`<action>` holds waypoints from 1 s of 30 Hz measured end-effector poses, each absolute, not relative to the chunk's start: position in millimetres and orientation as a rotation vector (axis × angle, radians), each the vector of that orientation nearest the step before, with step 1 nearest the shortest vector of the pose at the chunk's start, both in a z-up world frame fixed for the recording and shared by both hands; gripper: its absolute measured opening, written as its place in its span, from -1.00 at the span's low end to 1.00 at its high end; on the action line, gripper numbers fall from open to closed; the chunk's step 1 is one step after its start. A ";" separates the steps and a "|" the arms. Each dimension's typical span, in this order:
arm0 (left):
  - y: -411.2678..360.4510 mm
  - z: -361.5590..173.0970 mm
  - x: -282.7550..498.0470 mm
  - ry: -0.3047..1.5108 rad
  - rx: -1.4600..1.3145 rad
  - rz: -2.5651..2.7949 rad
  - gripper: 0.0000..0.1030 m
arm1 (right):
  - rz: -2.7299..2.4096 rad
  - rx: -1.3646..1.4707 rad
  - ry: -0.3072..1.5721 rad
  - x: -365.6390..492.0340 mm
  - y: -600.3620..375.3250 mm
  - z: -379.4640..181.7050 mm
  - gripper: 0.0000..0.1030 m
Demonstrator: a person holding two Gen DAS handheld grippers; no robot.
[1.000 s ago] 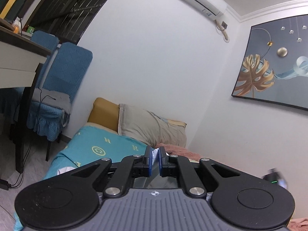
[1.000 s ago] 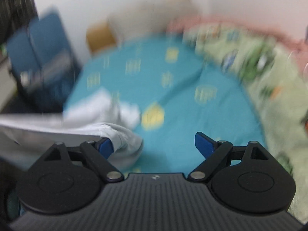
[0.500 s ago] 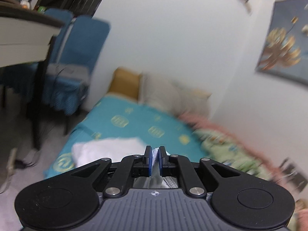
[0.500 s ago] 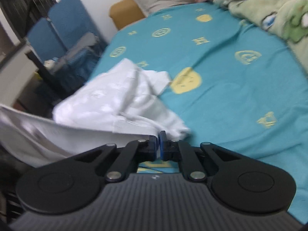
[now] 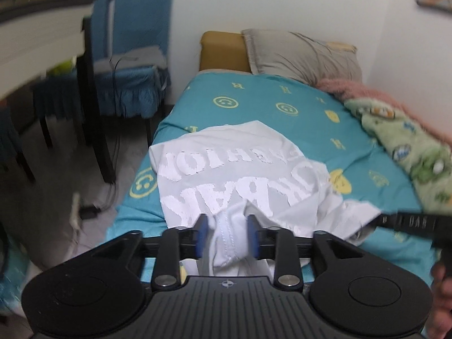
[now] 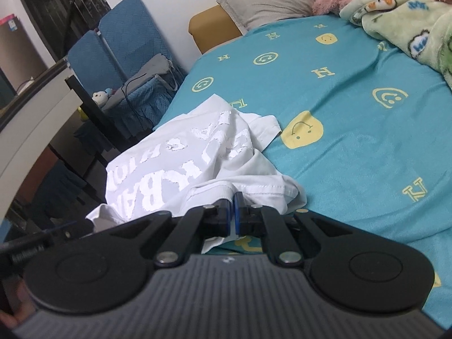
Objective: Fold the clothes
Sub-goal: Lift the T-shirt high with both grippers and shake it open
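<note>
A white T-shirt [image 5: 243, 169] with large white lettering lies crumpled on the near left part of the teal bed sheet [image 5: 296, 118]. It also shows in the right wrist view [image 6: 183, 163]. My left gripper [image 5: 227, 234] has its jaws partly open with a bunched hem of the shirt loose between them. My right gripper [image 6: 234, 214] is shut on an edge of the shirt near the bed's front; it shows at the right edge of the left wrist view [image 5: 409, 223].
A green printed blanket [image 6: 409, 28] and a pink one [image 5: 353, 89] lie along the right side. A grey pillow [image 5: 299, 53] is at the head. Blue chairs [image 5: 135, 56] and a desk [image 5: 36, 42] stand left of the bed.
The left gripper has opened from shut and tilted down toward the bed. The shirt now lies spread lower on the sheet. The right gripper stays shut on the shirt.
</note>
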State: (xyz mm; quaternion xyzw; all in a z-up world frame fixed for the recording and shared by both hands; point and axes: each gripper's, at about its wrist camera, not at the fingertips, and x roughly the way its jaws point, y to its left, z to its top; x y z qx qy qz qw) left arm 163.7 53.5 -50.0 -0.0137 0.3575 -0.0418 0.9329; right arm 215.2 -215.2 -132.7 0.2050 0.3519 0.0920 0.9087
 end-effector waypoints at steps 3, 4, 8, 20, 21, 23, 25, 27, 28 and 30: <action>39.4 -54.4 163.6 0.728 0.027 -0.080 0.01 | 0.191 0.431 0.723 213.1 -215.2 -132.5 -0.89; 36.2 -57.2 165.4 0.725 0.046 -0.065 0.04 | 0.191 0.435 0.720 212.7 -215.5 -132.3 -0.89; 25.1 -71.5 178.1 0.723 0.120 0.005 0.08 | 0.185 0.450 0.704 210.6 -216.4 -129.9 -0.89; 64.3 -77.9 157.0 0.776 0.009 0.226 0.17 | -0.011 0.517 0.473 198.9 -244.0 -120.6 -0.86; 69.2 -71.5 152.1 0.749 -0.036 0.240 0.17 | -0.026 0.494 0.471 198.9 -242.3 -122.0 -0.83; 70.7 -58.6 141.1 0.682 -0.072 0.265 0.17 | -0.063 0.435 0.464 199.1 -238.5 -124.2 -0.48; 67.9 -45.6 129.5 0.599 -0.080 0.281 0.18 | -0.104 0.375 0.450 199.1 -235.8 -124.5 -0.15; 65.4 -29.1 121.3 0.530 -0.087 0.286 0.23 | -0.133 0.345 0.424 196.6 -236.3 -122.0 -0.01; 64.1 -20.3 117.7 0.497 -0.091 0.287 0.25 | -0.137 0.346 0.409 193.8 -237.2 -118.5 -0.01; 63.2 -2.0 110.4 0.434 -0.108 0.288 0.28 | -0.143 0.338 0.368 183.0 -237.1 -105.5 0.00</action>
